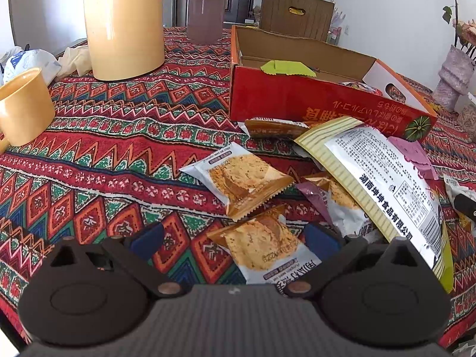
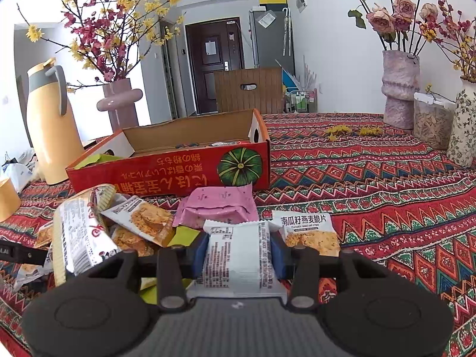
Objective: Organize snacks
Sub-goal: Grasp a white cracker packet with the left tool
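Right gripper (image 2: 238,253): blue pads pressed on both sides of a white snack packet (image 2: 238,255), printed back facing the camera; packet held clear above the patterned tablecloth (image 2: 386,178).

Left gripper (image 1: 235,239): jaws spread wide, nothing clamped. An oat-crisp packet (image 1: 261,250) lies on the cloth between the blue fingers (image 1: 148,238), apart from the pads.

Snack pile: just beyond that packet, a second oat-crisp packet (image 1: 241,178); to its right a large striped bag (image 1: 377,184), white label side up, leaning across other packets. A brown-wrapped packet (image 1: 273,126) lies against the front wall of the box.

Red cardboard box (image 2: 178,172): open top, pumpkin picture on the front wall, sits just behind the pile. A yellow-green packet (image 1: 287,68) rests in its left end; more items inside, too hidden to identify.

Right wrist view: pink packet (image 2: 220,208) just in front of the box wall, beyond the held packet; pumpkin-seed oat-crisp packet (image 2: 309,232) flat on the cloth, just right of the fingers.

Surroundings: yellow thermos jug (image 2: 50,125) left of the box, yellow mug (image 1: 23,107) near the table's left edge, pink vase (image 2: 119,104) behind.
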A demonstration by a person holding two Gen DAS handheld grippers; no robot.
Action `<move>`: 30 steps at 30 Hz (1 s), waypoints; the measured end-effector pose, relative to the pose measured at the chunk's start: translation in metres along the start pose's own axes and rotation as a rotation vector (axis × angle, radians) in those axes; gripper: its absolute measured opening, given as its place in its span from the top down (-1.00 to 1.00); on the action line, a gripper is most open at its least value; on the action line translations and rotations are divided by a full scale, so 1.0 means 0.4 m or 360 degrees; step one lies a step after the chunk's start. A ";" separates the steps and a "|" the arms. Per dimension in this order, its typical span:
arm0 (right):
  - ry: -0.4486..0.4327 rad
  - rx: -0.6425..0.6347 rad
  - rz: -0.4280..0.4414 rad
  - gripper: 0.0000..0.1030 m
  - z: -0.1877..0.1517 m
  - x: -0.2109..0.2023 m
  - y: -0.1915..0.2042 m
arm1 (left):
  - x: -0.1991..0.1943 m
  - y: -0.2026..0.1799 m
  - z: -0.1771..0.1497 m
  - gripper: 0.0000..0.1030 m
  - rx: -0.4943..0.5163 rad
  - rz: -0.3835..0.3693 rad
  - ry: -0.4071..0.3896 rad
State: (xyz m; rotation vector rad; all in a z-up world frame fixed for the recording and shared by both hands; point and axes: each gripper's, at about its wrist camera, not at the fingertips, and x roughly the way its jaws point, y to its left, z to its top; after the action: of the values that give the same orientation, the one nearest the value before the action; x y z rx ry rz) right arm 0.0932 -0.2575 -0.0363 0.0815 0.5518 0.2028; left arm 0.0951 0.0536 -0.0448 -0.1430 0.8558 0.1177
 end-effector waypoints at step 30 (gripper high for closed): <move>-0.0055 -0.0020 0.0043 0.17 -0.008 -0.058 0.017 | -0.089 -0.019 -0.061 0.04 0.0131 0.0022 -0.0189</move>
State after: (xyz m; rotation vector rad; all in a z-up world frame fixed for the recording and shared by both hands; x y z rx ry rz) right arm 0.0712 -0.2558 -0.0262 0.0803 0.5153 0.2309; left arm 0.0552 0.0403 -0.0330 -0.0523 0.7420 0.1026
